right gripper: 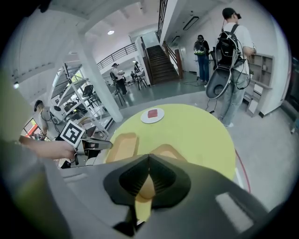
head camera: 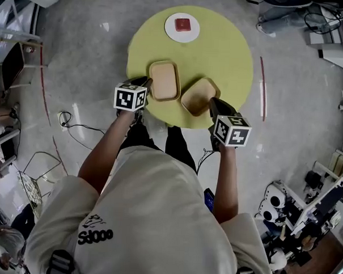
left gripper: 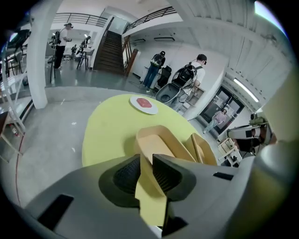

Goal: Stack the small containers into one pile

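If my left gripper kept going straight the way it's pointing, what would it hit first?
The left container: its near wall stands between the open jaws of the left gripper, so it would likely just push that container across the table. The right container, clamped in the right gripper, sits further right.

Two small containers, both tan shallow rectangular trays with rounded corners, empty and open side up, near the front edge of the yellow tabletop. The left container sits flat with its long axis pointing away from the person. Its left wall stands between the jaws of the left hand-held gripper, pads apart, not clamped. The right container is rotated diamond-wise just beside the left one, corners nearly touching. Its near rim is pinched in the right hand-held gripper. It looks tipped up off the tabletop, but I can't confirm that from these angles.
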`<state>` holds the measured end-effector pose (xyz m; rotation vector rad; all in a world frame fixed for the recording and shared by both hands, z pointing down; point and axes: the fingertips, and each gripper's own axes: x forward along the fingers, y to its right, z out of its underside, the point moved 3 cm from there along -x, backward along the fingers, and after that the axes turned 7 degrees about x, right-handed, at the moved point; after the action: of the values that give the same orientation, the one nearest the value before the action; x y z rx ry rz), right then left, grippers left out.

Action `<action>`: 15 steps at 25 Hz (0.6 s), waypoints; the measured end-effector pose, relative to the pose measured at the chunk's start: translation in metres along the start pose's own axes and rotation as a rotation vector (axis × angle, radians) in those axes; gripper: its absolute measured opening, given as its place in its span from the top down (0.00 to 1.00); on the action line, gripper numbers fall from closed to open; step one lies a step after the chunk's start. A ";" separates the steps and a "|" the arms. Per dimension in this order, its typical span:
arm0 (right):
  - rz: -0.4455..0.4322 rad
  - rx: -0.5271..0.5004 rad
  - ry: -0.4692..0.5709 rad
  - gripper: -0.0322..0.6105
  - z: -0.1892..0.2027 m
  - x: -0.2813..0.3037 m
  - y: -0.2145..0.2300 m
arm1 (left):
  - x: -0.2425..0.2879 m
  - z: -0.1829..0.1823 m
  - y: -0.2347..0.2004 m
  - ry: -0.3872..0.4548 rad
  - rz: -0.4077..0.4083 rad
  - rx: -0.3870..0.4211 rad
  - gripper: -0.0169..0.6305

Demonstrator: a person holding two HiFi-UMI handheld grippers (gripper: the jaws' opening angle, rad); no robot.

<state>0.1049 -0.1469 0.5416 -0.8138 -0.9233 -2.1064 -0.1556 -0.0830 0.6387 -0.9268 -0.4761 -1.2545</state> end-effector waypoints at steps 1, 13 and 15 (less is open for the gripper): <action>0.010 0.006 0.005 0.93 0.001 -0.001 -0.002 | 0.001 0.000 -0.001 -0.005 0.010 0.000 0.85; 0.094 0.099 0.057 0.93 0.020 -0.018 -0.002 | 0.013 0.003 0.001 -0.054 0.075 -0.027 0.86; 0.105 0.116 0.066 0.93 0.022 -0.021 0.000 | 0.014 0.002 0.000 -0.057 0.075 -0.021 0.86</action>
<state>0.1231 -0.1222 0.5380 -0.7141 -0.9379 -1.9586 -0.1510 -0.0901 0.6506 -0.9916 -0.4699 -1.1694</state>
